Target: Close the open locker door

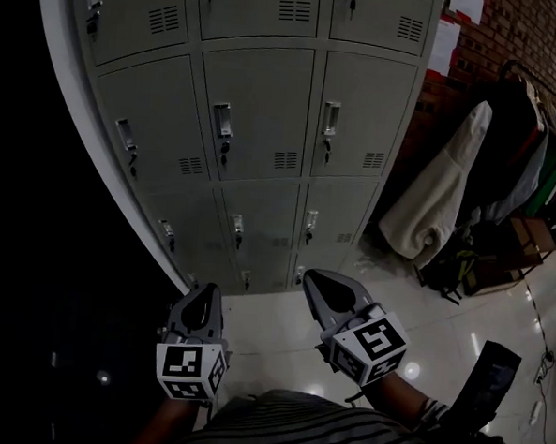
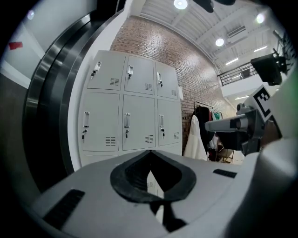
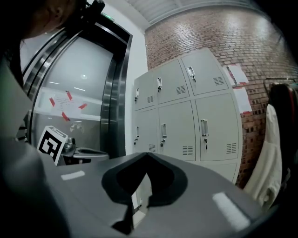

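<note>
A clothes rack (image 1: 522,70) hung with dark and green garments stands on glossy pale floor tiles (image 1: 271,329). A cream coat (image 1: 439,203) hangs at its left end, a dark bag (image 1: 449,269) lies beneath it, and a brick wall (image 1: 515,34) bearing white paper sheets (image 1: 449,39) rises behind it.

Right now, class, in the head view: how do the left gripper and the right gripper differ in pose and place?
The right gripper angles inward, to its left; the left gripper points nearly straight ahead. The right gripper reaches nearer the lockers than the left gripper does. Both are shut and empty, above the glossy floor.
</note>
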The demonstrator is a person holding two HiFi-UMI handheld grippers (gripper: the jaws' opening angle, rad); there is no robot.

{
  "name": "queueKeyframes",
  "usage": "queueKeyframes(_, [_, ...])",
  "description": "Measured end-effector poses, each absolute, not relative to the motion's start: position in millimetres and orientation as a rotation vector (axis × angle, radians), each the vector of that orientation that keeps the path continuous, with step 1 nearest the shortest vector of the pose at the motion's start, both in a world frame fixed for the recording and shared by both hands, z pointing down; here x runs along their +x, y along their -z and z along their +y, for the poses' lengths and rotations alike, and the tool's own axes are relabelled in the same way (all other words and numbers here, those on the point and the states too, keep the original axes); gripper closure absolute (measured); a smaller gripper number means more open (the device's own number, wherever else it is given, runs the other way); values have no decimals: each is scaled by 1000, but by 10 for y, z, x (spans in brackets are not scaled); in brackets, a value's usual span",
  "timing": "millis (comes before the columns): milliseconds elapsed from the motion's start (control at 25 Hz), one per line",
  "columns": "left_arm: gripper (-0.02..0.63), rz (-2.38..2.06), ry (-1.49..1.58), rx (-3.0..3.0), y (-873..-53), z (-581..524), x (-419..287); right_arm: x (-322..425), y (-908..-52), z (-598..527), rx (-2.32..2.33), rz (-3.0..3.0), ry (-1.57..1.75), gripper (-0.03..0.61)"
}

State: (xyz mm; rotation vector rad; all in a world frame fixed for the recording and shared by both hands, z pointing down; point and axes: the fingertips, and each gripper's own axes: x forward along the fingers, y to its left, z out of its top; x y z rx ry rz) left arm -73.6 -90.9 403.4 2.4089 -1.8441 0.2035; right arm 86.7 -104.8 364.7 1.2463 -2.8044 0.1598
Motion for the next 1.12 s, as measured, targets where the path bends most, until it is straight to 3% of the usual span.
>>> queueKeyframes(1120, [609, -1795, -196, 2391, -4188, -555, -1239, 512, -3774, -745, 1379, -2751, -271, 578])
